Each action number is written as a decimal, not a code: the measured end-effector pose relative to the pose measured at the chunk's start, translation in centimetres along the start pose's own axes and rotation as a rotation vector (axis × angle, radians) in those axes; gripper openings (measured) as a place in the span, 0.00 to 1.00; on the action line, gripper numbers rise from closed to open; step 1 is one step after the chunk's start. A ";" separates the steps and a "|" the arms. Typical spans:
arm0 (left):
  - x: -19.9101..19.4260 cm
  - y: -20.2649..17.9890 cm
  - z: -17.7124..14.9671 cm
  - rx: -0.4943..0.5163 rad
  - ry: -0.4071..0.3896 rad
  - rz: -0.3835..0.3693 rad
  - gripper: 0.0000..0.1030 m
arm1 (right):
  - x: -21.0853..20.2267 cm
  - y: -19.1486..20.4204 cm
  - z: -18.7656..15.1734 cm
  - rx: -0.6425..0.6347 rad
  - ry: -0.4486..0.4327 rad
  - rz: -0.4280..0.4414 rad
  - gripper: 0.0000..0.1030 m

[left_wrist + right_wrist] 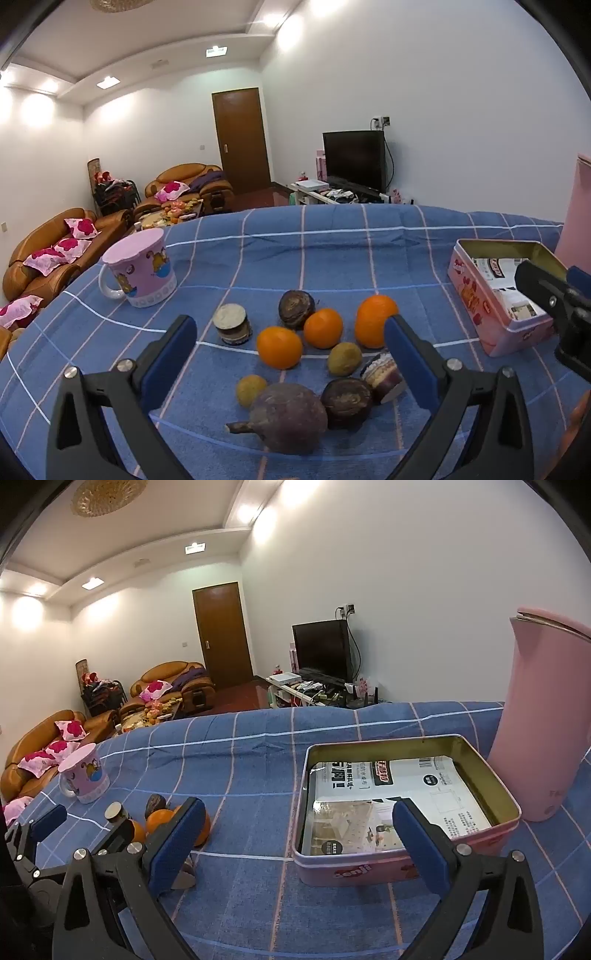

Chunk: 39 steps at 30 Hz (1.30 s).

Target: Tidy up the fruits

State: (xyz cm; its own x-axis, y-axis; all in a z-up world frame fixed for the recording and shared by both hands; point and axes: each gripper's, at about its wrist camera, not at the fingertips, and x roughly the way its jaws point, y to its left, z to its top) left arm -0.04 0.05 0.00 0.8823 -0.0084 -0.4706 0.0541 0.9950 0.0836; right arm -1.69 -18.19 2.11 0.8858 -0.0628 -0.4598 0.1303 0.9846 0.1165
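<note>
Several fruits lie clustered on the blue checked tablecloth: three oranges, two small yellow-green fruits, dark round fruits and a large purple one with a stem. Two cut pieces stand among them. My left gripper hovers open over the cluster, touching nothing. An open pink tin box lined with printed paper sits on the right. My right gripper is open in front of the tin, nothing between its fingers. The right gripper also shows at the left wrist view's right edge.
A pink mug stands at the cloth's left. A tall pink kettle rises right of the tin. Beyond the table are brown sofas, a door and a television.
</note>
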 end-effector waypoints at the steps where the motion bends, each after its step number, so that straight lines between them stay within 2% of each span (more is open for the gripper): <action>1: 0.0 0.0 0.0 0.002 0.003 0.001 1.00 | 0.0 -0.1 0.0 0.023 -0.007 0.012 0.99; 39: -0.1 -0.3 0.1 0.009 0.000 -0.005 1.00 | -0.7 0.0 0.1 0.005 -0.030 -0.015 0.99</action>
State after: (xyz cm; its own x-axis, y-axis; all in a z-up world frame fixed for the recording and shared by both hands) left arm -0.08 -0.24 0.07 0.8819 -0.0138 -0.4713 0.0631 0.9940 0.0890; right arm -2.27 -18.20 2.51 0.8964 -0.0829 -0.4354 0.1463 0.9826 0.1142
